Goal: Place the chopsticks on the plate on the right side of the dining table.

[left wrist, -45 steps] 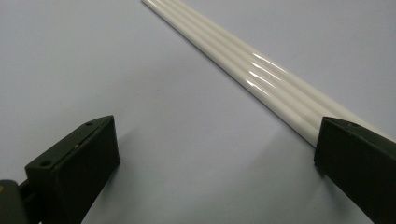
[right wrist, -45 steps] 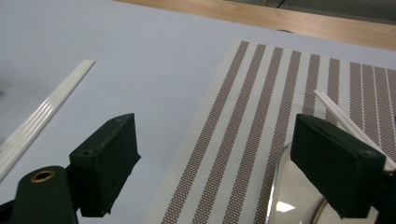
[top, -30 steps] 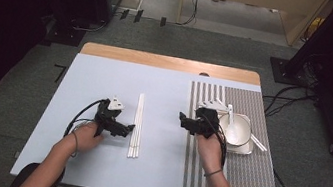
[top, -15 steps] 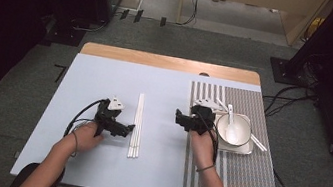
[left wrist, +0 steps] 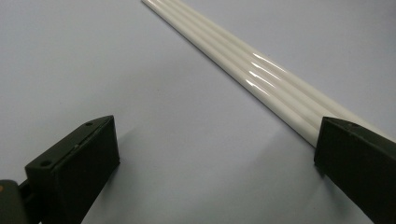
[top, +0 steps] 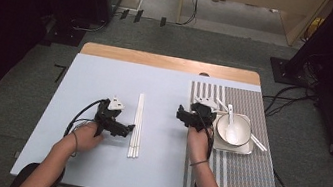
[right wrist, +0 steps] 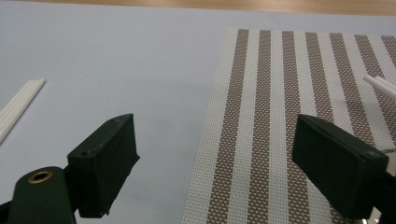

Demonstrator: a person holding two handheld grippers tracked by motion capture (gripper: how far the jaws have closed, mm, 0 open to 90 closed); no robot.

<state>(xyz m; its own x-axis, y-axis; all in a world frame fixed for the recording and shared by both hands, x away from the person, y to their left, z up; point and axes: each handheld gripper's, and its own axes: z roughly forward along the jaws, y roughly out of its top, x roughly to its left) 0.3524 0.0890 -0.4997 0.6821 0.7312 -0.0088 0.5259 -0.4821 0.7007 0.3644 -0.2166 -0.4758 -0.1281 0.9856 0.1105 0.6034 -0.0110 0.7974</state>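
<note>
Pale blue tabletop with wooden far edge, brown-striped woven placemat at right, grey carpet floor around. Left gripper gapes wide and empty beside long white plastic chopsticks. Right gripper is wide open, holding nothing.

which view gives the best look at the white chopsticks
The left gripper view: the white chopsticks run close and sharp beside one open jaw. The high view shows the bundle whole but small; the right gripper view catches just their tips.

Striped placemat on table's right w/ square plate, white bowl & spoon inside; grey carpet floor.
</note>
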